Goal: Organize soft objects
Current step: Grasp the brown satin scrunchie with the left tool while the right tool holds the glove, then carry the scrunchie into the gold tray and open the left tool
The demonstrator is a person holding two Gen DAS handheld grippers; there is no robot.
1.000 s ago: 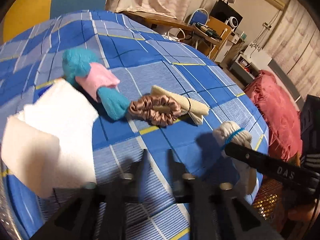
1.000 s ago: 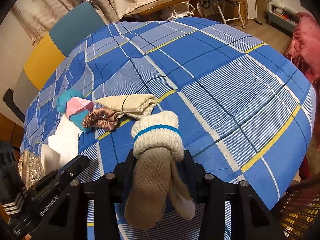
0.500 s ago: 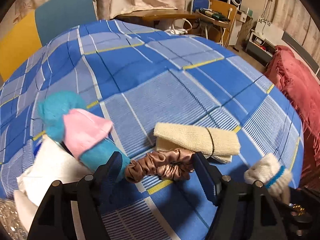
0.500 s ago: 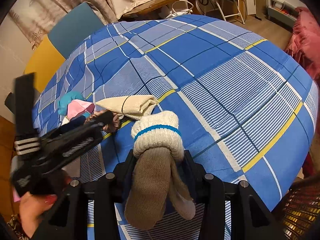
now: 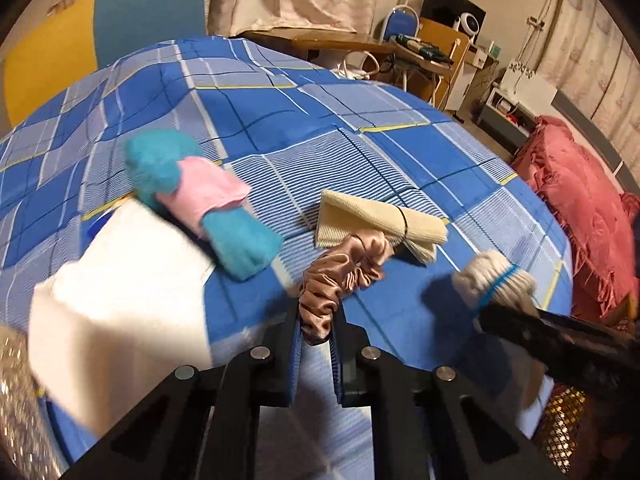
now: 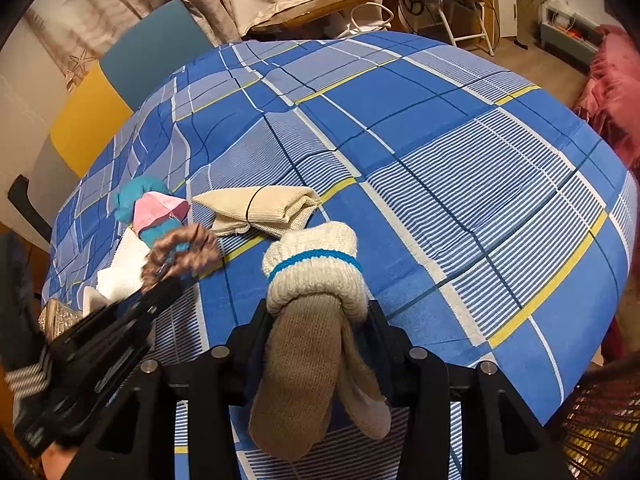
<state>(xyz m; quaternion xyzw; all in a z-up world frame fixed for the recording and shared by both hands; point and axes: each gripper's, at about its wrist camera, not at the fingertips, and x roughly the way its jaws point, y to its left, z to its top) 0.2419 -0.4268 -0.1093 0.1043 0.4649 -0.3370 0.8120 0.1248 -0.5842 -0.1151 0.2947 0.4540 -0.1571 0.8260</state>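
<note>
A brown satin scrunchie [image 5: 340, 280] is pinched between the pads of my left gripper [image 5: 316, 320], whose jaws are closing on it. Its far end trails over the blue checked bedspread [image 5: 360, 120]. In the right wrist view the scrunchie [image 6: 180, 252] hangs from the left gripper [image 6: 160, 284], blurred. My right gripper [image 6: 316, 312] is shut on a rolled cream and tan sock bundle [image 6: 312, 268] with a blue stripe, held above the cover. A tied cream cloth roll [image 5: 384, 220], a teal and pink sock roll [image 5: 200, 196] and a folded white cloth [image 5: 120, 288] lie on the bedspread.
A red cushion [image 5: 580, 208] sits off the bed's right edge. A wire basket [image 6: 600, 412] shows at the lower right, a glittery item [image 5: 16, 400] at the lower left. A teal and yellow chair [image 5: 148, 8] stands behind the bed, with desks beyond.
My left gripper went forward, opened wide around the scrunchie, then closed on it and drew back with it. The right gripper and its sock bundle have not moved.
</note>
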